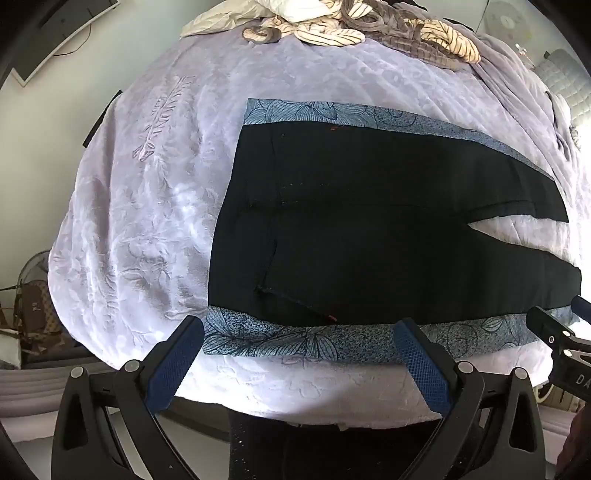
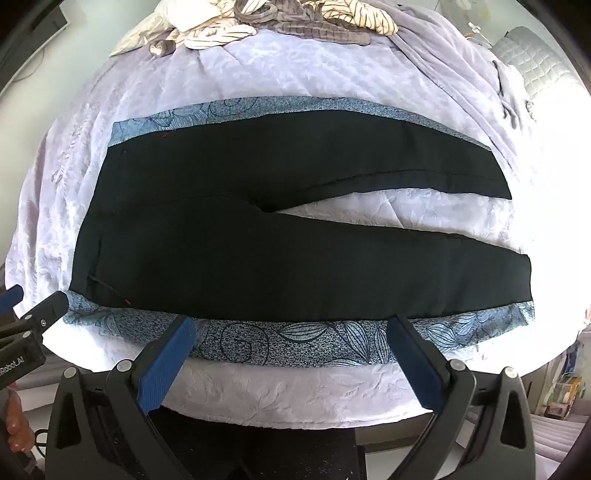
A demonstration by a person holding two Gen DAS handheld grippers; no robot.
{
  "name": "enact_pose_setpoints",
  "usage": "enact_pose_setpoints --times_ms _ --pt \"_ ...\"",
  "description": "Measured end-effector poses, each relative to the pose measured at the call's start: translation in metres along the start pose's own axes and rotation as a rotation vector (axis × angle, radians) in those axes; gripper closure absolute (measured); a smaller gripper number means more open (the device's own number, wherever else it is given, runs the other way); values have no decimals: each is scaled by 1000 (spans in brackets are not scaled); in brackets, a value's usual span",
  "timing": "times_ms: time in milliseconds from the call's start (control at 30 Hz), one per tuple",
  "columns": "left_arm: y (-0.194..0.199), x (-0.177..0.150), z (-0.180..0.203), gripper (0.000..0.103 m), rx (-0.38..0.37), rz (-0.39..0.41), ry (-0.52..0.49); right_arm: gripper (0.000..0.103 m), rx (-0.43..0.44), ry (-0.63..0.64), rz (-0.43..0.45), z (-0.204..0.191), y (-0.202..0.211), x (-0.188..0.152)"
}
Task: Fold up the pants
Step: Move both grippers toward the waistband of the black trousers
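Black pants (image 2: 280, 236) lie flat ahead of both my claws, on a blue patterned cloth (image 2: 280, 345) spread over the lavender bed cover (image 2: 295, 398), waistband left, legs right. My left claw (image 1: 301, 354) gapes wide, gripping nothing. My right claw (image 2: 291, 350) likewise, fingers spread, empty. Striped clothes (image 1: 332, 35) piled far beyond.
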State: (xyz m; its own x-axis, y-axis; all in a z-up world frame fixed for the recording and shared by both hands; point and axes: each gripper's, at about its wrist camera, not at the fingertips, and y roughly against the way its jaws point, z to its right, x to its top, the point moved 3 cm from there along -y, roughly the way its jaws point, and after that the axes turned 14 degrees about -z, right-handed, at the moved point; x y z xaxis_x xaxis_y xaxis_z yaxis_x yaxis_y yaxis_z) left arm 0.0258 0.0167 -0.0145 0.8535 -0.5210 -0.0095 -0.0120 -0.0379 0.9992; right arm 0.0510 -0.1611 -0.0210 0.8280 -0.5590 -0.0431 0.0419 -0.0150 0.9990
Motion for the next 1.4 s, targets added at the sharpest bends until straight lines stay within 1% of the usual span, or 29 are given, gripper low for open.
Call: enact_pose_setpoints --times_ms 333,767,833,1167,1267,1400 --pt "-4 -7 3 0 33 -7 -9 0 13 -9 -15 7 -7 -6" --pt "-14 -14 3 0 67 -16 -15 0 7 -17 -22 15 -18 -15" --pt "-18 -14 3 0 71 -22 -17 0 9 -20 -15 15 -24 -16" --pt "-50 -18 -3 0 90 -82 -1 0 40 -45 -40 15 -56 -17" --pt "-55 -18 -5 0 91 -94 2 0 59 -50 -73 12 -62 -18" --pt "-61 -18 -6 0 87 -105 10 0 68 -40 -94 6 -67 -15"
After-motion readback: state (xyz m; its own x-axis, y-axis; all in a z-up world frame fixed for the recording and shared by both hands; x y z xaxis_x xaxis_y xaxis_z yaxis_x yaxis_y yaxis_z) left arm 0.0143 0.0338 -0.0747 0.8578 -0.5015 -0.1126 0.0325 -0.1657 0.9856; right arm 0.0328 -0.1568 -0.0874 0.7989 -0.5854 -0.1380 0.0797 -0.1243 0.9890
